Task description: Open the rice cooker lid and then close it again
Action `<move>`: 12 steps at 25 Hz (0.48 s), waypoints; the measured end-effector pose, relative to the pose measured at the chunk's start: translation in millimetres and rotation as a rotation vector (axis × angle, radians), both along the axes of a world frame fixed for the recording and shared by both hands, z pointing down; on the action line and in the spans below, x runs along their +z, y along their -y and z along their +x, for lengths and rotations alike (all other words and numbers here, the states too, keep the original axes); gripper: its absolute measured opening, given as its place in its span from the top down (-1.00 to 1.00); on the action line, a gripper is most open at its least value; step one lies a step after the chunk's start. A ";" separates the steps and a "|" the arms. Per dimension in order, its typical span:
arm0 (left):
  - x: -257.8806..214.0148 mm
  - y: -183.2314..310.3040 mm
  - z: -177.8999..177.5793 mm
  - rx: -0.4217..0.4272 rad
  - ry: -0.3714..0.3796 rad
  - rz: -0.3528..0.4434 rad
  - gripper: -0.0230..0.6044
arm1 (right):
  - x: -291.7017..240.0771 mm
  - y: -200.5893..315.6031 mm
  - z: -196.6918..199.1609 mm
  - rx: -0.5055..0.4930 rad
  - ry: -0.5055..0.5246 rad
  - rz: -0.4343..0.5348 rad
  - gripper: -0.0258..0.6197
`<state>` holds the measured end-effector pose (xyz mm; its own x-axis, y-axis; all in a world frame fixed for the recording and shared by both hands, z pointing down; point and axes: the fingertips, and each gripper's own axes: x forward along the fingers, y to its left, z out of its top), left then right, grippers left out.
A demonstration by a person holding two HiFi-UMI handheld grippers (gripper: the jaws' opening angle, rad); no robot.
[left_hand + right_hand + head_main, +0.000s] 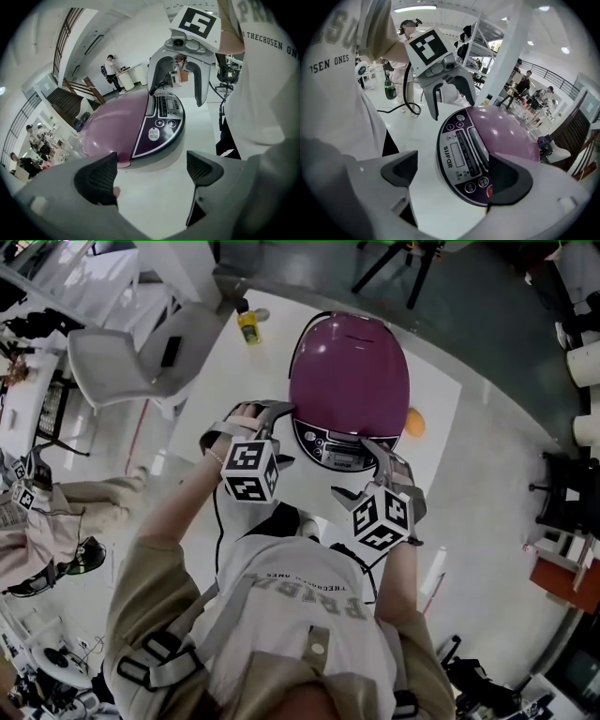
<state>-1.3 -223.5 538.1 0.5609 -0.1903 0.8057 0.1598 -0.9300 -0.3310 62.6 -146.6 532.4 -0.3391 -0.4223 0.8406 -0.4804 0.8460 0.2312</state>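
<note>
Here, both spread and empty, the right tool [367, 474] hangs at the near panel [339, 448] of the rice cooker [349, 381], the left tool [270, 434] at its left side.

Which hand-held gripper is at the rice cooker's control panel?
The right hand-held gripper, its open jaws at the control panel; the left hand-held gripper is off the rice cooker's side.

Right gripper [457, 176]: jaws wide apart, gripping nothing; control panel [461, 157] edge seen between them. Rice cooker [508, 129]: purple, lid down, on white table [415, 133]. Left gripper [452, 107]: beyond cooker, jaws apart.
</note>
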 end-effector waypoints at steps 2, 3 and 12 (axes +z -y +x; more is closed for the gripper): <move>-0.3 -0.1 0.0 0.002 0.001 0.000 -0.59 | 1.3 0.2 0.8 0.000 -0.026 0.001 -0.46; -0.3 -0.3 -0.1 0.003 0.002 0.001 -0.59 | 2.4 0.2 1.2 -0.001 -0.044 0.003 -0.46; 0.3 0.4 -0.7 0.008 0.006 0.011 -0.59 | 11.6 1.1 2.8 -0.002 -0.163 0.011 -0.47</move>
<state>-2.0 -223.9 538.4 0.5575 -0.1947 0.8070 0.1697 -0.9248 -0.3404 65.3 -147.6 544.0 -0.1993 -0.4314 0.8799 -0.4337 0.8440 0.3155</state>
